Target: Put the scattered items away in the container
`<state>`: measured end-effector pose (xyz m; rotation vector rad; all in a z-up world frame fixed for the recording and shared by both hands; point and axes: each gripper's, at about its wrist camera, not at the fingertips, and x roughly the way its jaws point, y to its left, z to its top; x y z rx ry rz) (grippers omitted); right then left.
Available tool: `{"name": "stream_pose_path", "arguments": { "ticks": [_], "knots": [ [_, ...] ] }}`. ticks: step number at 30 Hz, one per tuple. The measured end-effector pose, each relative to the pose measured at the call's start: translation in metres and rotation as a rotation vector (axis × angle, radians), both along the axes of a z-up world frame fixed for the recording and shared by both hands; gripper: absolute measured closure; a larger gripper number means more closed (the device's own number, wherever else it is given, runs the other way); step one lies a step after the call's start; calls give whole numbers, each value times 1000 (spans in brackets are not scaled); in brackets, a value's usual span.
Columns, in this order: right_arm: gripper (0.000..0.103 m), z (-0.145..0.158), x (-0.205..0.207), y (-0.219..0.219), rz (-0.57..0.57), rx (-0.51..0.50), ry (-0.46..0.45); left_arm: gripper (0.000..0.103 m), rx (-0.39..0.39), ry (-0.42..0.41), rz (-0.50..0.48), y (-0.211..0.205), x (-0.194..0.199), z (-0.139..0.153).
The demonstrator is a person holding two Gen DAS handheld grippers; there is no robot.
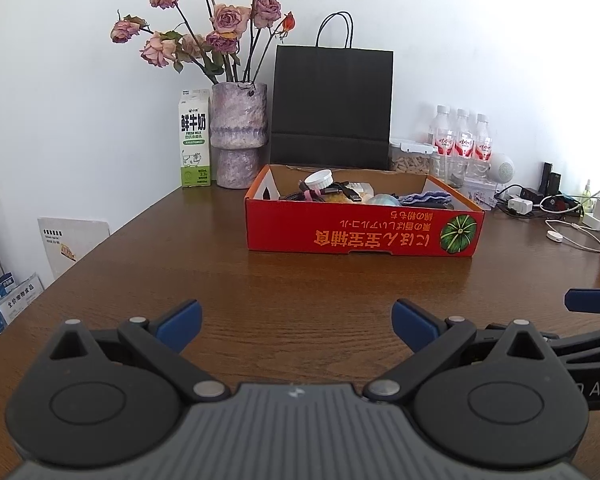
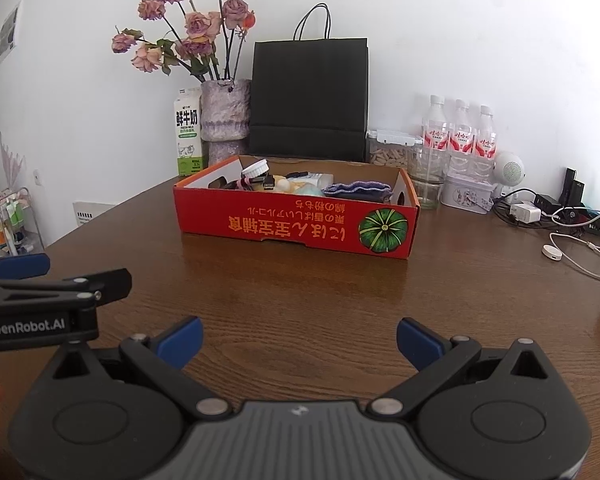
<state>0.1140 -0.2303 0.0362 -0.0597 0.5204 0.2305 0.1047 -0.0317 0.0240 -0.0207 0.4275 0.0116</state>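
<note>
Red cardboard box (image 1: 360, 232) holds cables, a white lid and cloth; left tongs (image 1: 296, 326) and right tongs (image 2: 299, 342) gape wide, empty.

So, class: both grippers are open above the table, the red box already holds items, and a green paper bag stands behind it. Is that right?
One detail is wrong: the paper bag is black, not green, as the left wrist view shows. The rest stands: the left gripper and right gripper are open above the table, and the red box holds items.

both left gripper (image 1: 296, 326) and right gripper (image 2: 299, 344) gape, empty.
</note>
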Motion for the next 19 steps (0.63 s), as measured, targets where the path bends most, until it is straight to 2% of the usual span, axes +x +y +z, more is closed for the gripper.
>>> {"name": "stream_pose_path", "arguments": {
  "ticks": [13,19],
  "knots": [
    [0,-5,4,-2,-1,4,14,0,14,8,-4,-3,3,-3],
    [0,-6,4,-3,-2,5,17,0,-11,29,-17,-1,6,-5]
  ]
}}
